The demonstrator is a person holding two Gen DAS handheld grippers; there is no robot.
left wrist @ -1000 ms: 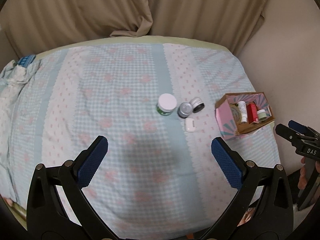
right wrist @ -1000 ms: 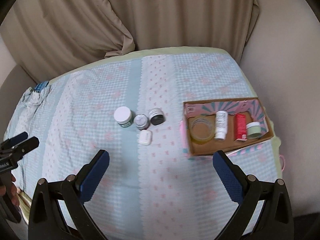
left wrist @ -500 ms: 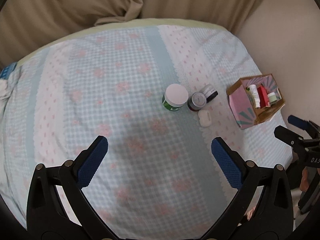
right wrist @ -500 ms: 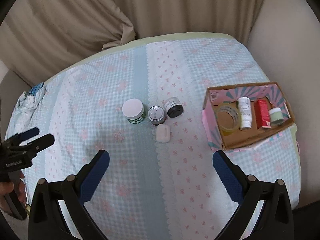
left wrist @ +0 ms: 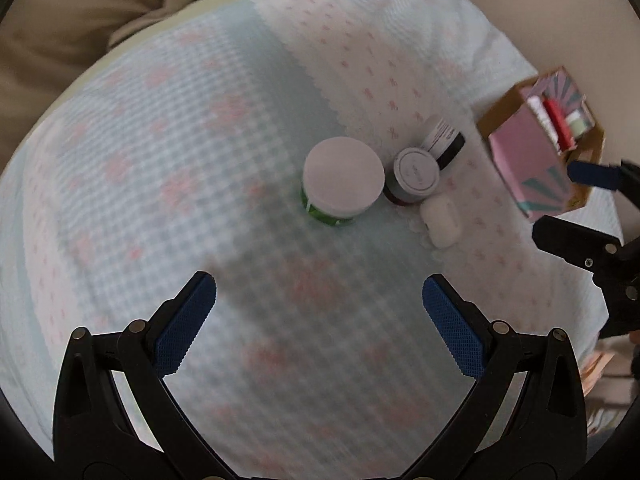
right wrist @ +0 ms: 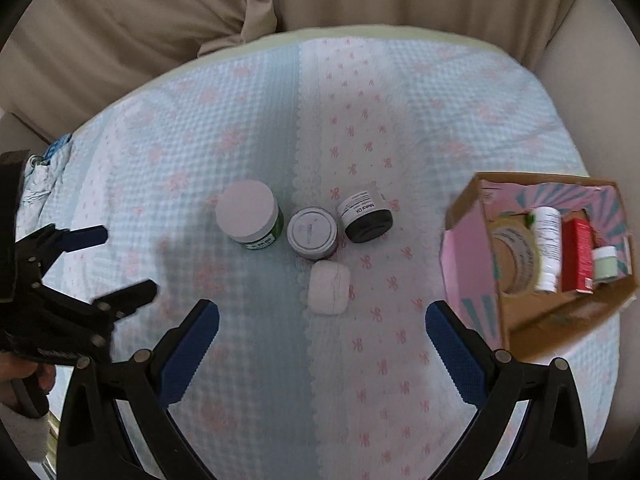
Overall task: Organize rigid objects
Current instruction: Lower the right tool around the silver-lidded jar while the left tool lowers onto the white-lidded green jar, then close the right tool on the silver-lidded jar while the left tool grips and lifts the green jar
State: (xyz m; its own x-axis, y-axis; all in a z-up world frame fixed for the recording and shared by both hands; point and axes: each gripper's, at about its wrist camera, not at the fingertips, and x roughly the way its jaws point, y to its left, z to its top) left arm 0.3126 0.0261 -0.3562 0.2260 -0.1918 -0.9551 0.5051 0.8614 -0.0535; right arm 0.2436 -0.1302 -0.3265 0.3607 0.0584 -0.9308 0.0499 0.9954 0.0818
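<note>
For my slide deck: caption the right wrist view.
Open right gripper above white case, three jars and cardboard box.

- Pale blue-and-white waffle-textured cloth bedspread (right wrist: 256, 128): soft, matt.
- Brown cardboard box with pink printed paper lining (right wrist: 532, 320): dull, rough-edged.
- Green jar's white plastic lid (left wrist: 343, 176): smooth, matt.
- Small white plastic case (right wrist: 329, 287): smooth, satin.
- Blue gripper pads (left wrist: 454, 330): knurled, rubbery.

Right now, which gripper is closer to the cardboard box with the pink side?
Right. The right gripper hangs just left of the cardboard box; the left gripper sits farther left, facing the white-lidded green jar.
</note>
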